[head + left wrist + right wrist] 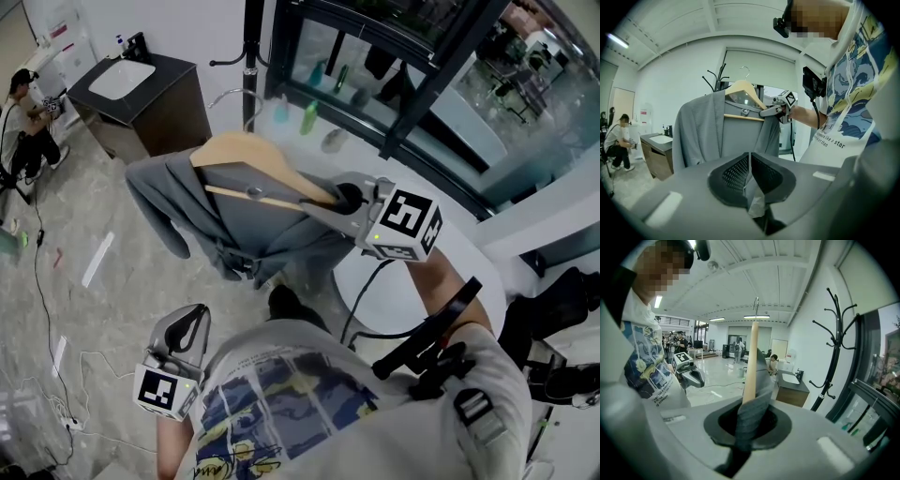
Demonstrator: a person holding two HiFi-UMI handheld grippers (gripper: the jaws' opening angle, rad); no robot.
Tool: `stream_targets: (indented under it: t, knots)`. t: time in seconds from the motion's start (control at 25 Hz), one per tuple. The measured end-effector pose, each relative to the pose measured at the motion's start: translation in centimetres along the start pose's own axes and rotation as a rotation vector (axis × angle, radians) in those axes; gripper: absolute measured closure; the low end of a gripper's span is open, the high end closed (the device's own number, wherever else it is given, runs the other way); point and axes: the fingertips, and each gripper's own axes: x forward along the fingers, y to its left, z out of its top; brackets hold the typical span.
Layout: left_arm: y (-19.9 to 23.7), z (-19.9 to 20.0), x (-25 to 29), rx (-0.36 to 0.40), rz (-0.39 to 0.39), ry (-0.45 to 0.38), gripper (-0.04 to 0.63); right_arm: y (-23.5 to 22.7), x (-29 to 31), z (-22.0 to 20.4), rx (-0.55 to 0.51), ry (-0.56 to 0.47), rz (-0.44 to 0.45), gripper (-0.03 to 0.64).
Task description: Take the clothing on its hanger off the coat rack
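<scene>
Idling at the lower left of the head view, the left hand-held gripper is clenched, clear of the garment. The right hand-held gripper pinches the hanger end through the grey clothing, carrying both in midair, the hook apparently free of the coat rack at upper middle.

The head view is looking steeply down at the hanger; the left gripper view is facing it from afar, the right gripper view up close.
</scene>
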Motion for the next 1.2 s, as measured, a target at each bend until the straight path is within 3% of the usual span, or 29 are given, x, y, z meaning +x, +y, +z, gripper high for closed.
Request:
stream_targets:
  t: [1.2]
  knots:
    - [0.4, 0.1, -0.2, -0.004, 0.005, 0.000, 0.574, 3.5, 1.4, -0.8, -0.008, 0.014, 0.047, 0.601]
